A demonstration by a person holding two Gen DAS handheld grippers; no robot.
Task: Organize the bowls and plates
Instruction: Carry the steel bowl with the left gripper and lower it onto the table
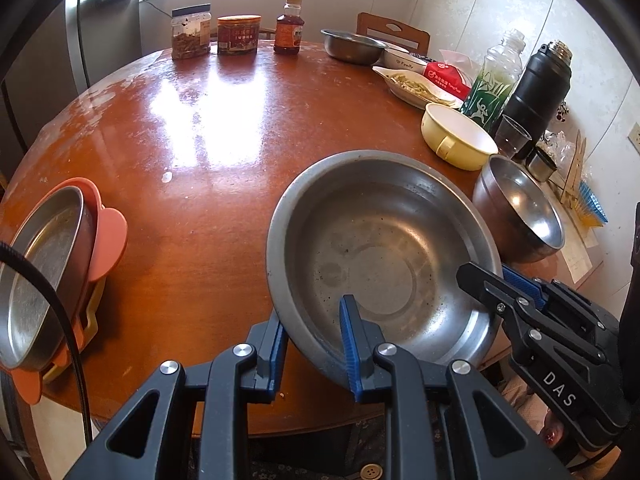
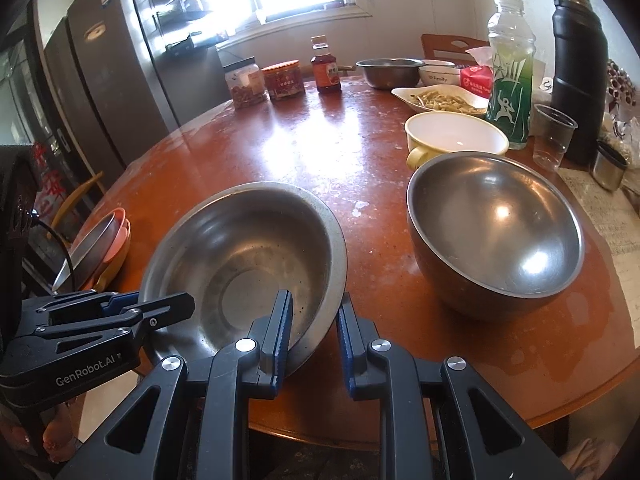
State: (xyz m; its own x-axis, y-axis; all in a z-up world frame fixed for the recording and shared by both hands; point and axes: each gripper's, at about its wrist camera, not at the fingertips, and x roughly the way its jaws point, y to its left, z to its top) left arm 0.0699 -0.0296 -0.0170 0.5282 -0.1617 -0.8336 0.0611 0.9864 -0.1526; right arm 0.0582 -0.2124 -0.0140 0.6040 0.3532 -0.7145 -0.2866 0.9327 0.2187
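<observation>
The wide steel basin [image 1: 380, 256] is sitting at the near edge of the round wooden table [image 1: 192, 128], mouth facing up and tipped a little toward the camera side; being round, it has no long axis to speak of. The left gripper [image 1: 314, 344] is straddling the basin's near rim, one blue pad [image 1: 352, 344] inside the wall and the other outside, but whether the pads are pressing the metal or only bracketing it is not something I can tell. The right gripper [image 2: 314, 340] is doing the same on the rim's other near section, one finger inside the basin [image 2: 248, 256], one outside, with a visible gap, so its grip cannot be judged either. Just right of the basin a deeper steel bowl [image 2: 496, 232] is standing upright, apart from it. Behind that bowl a yellow handled bowl [image 2: 452, 136] is resting. At the table's left edge a steel tray [image 1: 36, 276] is lying in stacked orange and yellow dishes [image 1: 106, 244].
</observation>
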